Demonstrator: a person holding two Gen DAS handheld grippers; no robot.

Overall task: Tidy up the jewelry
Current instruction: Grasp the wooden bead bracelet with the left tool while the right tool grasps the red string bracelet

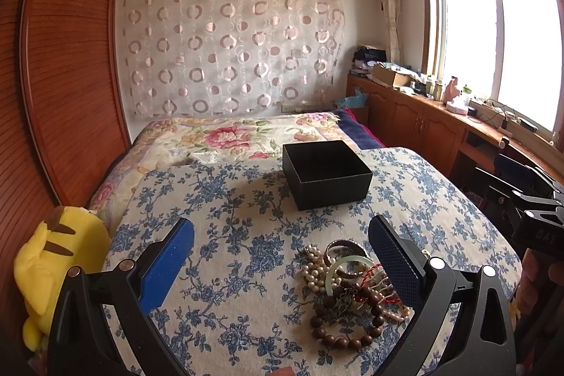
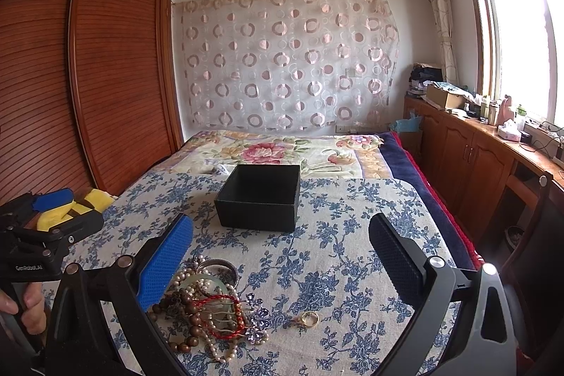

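A heap of jewelry [image 1: 347, 291] lies on the blue-flowered cloth [image 1: 225, 199]: pearl strands, brown wooden beads, a green bangle, a metal bangle, red cord. In the right wrist view the heap [image 2: 208, 302] lies by the left finger, with a purple brooch [image 2: 257, 323] and a gold ring [image 2: 309, 319] beside it. An open, empty black box [image 1: 326, 173] stands beyond; it also shows in the right wrist view [image 2: 259, 198]. My left gripper [image 1: 282, 256] is open above the cloth, the heap near its right finger. My right gripper [image 2: 280, 256] is open and empty.
The cloth covers a board on a bed with a floral quilt [image 1: 229, 136]. A yellow plush toy [image 1: 53, 263] sits at the left edge. A wooden wardrobe [image 2: 88, 59] stands left, low cabinets with clutter [image 2: 476, 143] under the window at right.
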